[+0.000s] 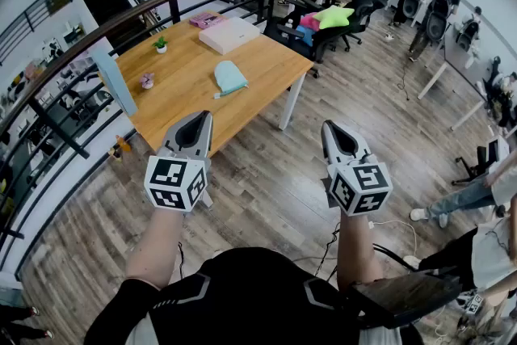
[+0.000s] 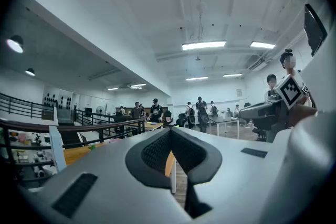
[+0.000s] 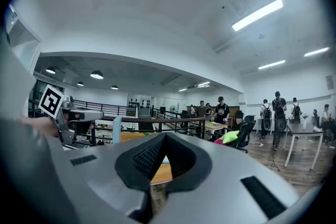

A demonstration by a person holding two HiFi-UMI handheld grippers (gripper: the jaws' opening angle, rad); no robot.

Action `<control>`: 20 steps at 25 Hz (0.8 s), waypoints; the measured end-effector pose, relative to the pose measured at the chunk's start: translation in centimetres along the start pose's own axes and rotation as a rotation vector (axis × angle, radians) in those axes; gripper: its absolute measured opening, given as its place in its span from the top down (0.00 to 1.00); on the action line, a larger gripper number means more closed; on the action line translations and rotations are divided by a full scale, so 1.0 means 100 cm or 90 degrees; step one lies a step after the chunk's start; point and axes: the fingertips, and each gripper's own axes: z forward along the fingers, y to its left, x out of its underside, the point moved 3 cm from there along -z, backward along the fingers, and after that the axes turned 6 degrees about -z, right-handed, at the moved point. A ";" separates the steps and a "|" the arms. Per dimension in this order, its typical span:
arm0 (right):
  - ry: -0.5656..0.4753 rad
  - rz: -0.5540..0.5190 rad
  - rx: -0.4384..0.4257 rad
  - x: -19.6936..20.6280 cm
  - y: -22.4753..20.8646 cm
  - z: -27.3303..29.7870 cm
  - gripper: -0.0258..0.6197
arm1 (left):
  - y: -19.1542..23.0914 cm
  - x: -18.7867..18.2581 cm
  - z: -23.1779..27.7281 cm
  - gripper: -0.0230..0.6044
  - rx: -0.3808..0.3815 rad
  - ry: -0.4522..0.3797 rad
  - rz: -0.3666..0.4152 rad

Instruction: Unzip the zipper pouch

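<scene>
A light teal zipper pouch (image 1: 230, 77) lies flat near the middle of a wooden table (image 1: 186, 113) in the head view. My left gripper (image 1: 195, 124) is held in the air short of the table's near edge, shut with nothing in it. My right gripper (image 1: 338, 135) hovers over the wood floor to the right of the table, also shut and empty. Both stay well apart from the pouch. In the left gripper view (image 2: 170, 132) and the right gripper view (image 3: 160, 139) the jaws meet at the tips, and only a strip of table edge shows through them.
On the table stand a white flat box (image 1: 229, 35), a pink item (image 1: 205, 19), a small potted plant (image 1: 161, 44), a little figure (image 1: 147, 81) and a leaning light blue board (image 1: 115, 78). A black railing (image 1: 97, 36) runs along the far side. Office chairs (image 1: 327, 24) and several people fill the back.
</scene>
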 end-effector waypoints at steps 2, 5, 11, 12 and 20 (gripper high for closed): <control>-0.005 -0.009 -0.001 -0.004 -0.003 0.008 0.95 | 0.002 -0.003 0.009 0.92 -0.002 -0.003 0.009; -0.007 -0.006 -0.002 -0.003 -0.006 0.012 0.95 | 0.002 -0.002 0.015 0.92 0.006 -0.008 0.019; -0.020 0.001 0.003 -0.006 -0.009 0.010 0.95 | -0.001 -0.001 0.013 0.92 0.009 -0.005 0.017; -0.022 0.002 0.003 -0.007 -0.010 0.010 0.95 | -0.001 -0.001 0.013 0.92 0.007 -0.003 0.019; -0.014 0.005 -0.013 -0.001 -0.010 0.007 0.94 | -0.005 0.005 0.011 0.91 0.004 0.003 -0.003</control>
